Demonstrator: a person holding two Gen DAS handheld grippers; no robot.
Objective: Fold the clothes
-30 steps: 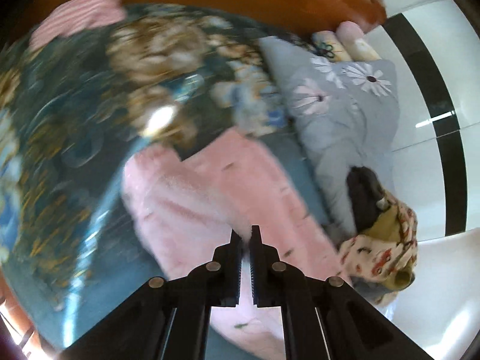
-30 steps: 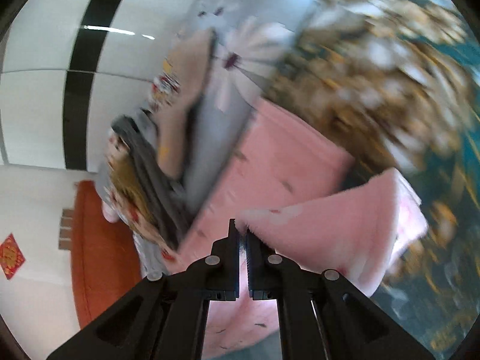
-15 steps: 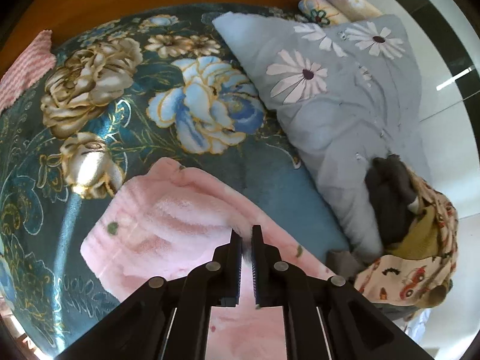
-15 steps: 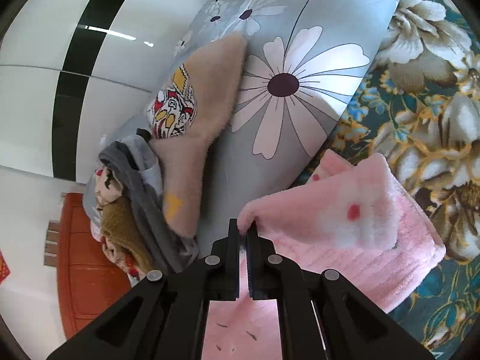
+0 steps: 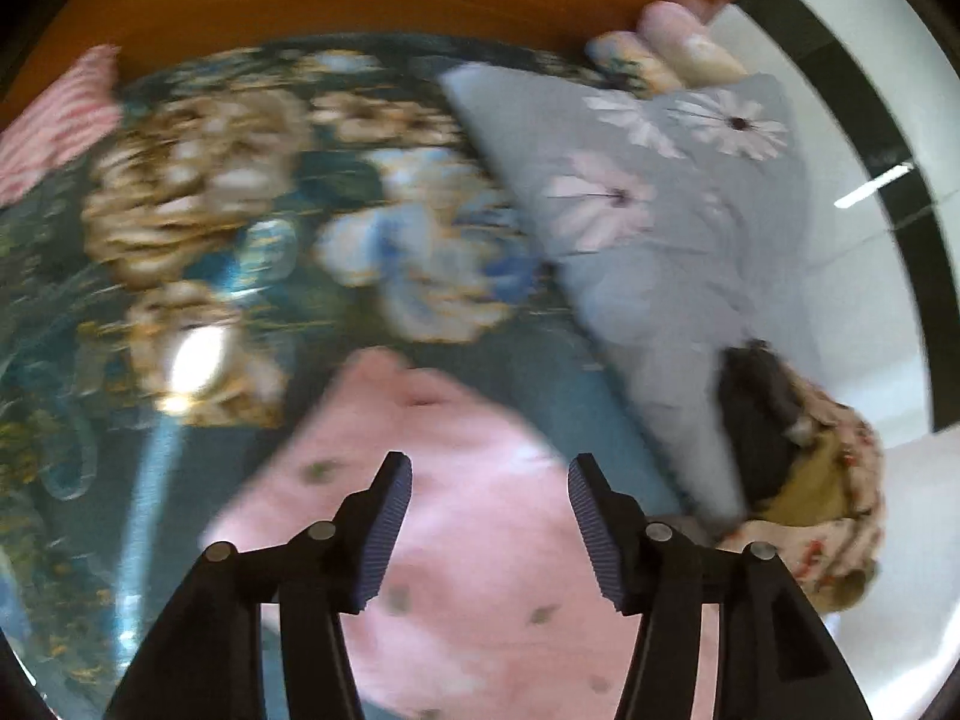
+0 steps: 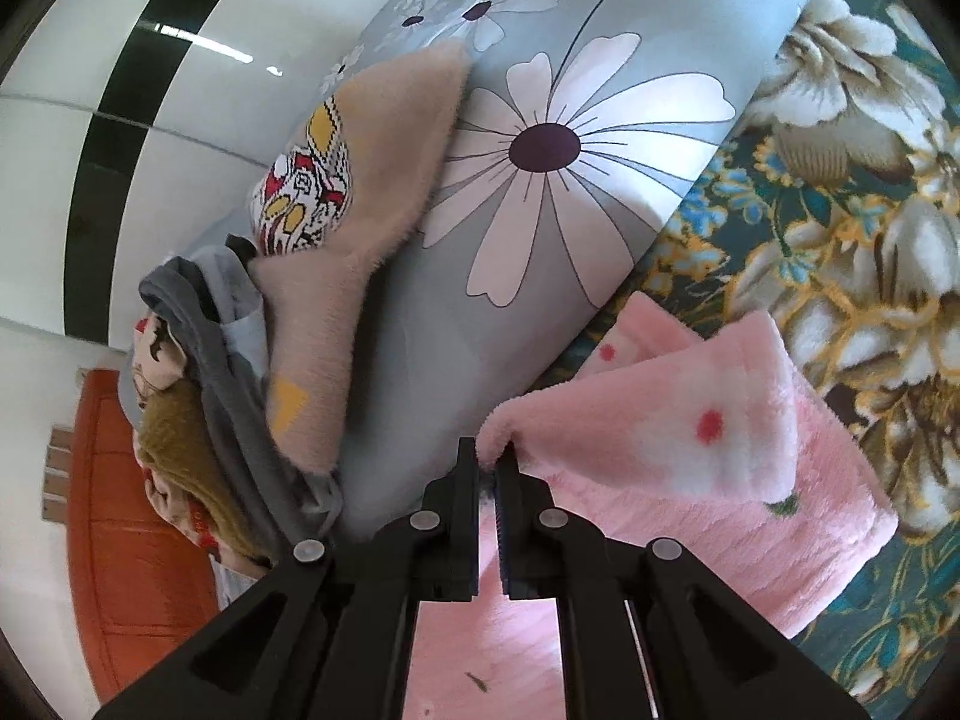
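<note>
On floral bedspread (image 6: 852,192), beside grey daisy quilt (image 6: 540,180): pink fleece garment (image 6: 690,480), partly folded. Right tool (image 6: 487,468) clamped on garment's folded-over corner. Left tool (image 5: 489,474) spread wide above garment (image 5: 480,510), gripped nothing.

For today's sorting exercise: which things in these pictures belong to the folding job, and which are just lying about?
Part of the job:
pink fleece garment
right gripper, shut on its corner
left gripper, open above it

Just lying about:
grey daisy quilt
heap of other clothes
floral bedspread
striped pink cloth
</note>
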